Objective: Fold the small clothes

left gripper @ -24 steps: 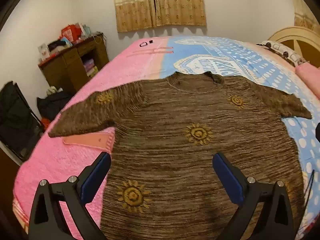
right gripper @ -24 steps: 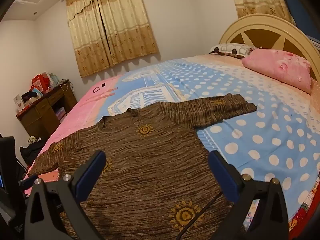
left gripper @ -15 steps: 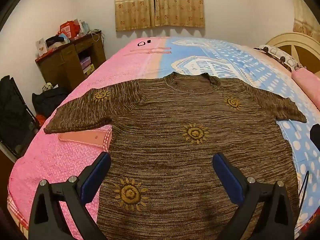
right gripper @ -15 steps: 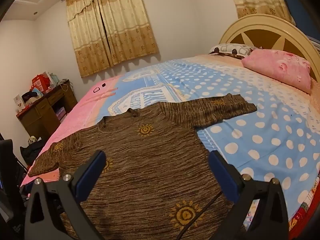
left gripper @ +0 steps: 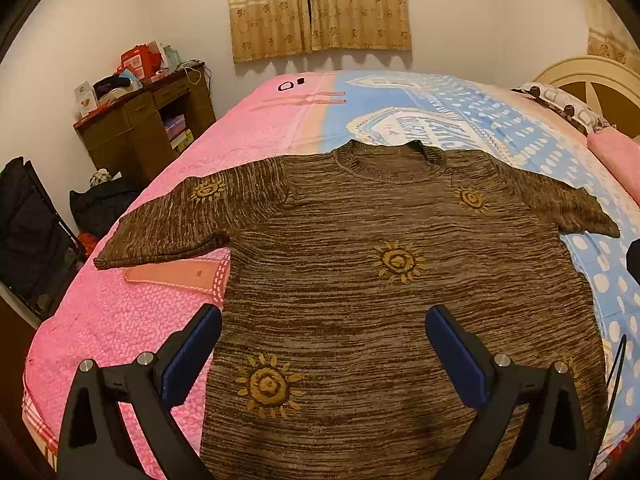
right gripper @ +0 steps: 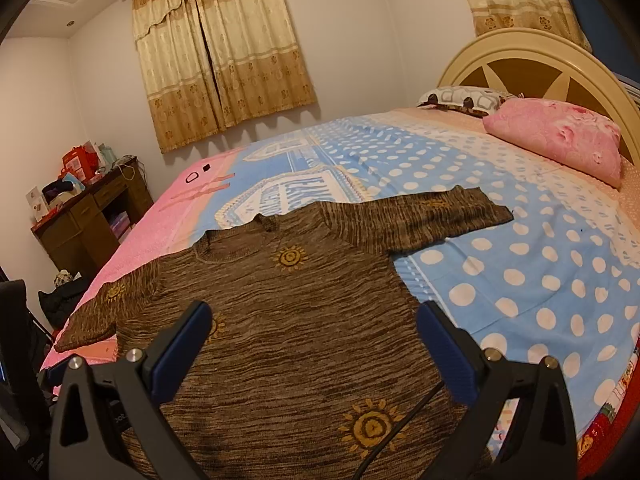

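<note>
A brown knit sweater (left gripper: 360, 240) with yellow sun prints lies flat and spread on the bed, collar away from me, both short sleeves out to the sides. It also shows in the right wrist view (right gripper: 288, 312). My left gripper (left gripper: 323, 320) is open and empty, hovering above the sweater's lower left part. My right gripper (right gripper: 314, 316) is open and empty above the sweater's lower right part. Neither touches the cloth.
The bed cover (left gripper: 120, 312) is pink on the left and blue with white dots (right gripper: 520, 264) on the right. A pink pillow (right gripper: 560, 136) and headboard (right gripper: 520, 56) lie far right. A cluttered wooden desk (left gripper: 144, 128) and dark bags (left gripper: 32, 232) stand left of the bed.
The left gripper has tilted and pulled back a little, so the sweater sits more centred and lower in its view. The right gripper has barely moved. Both stay open.
</note>
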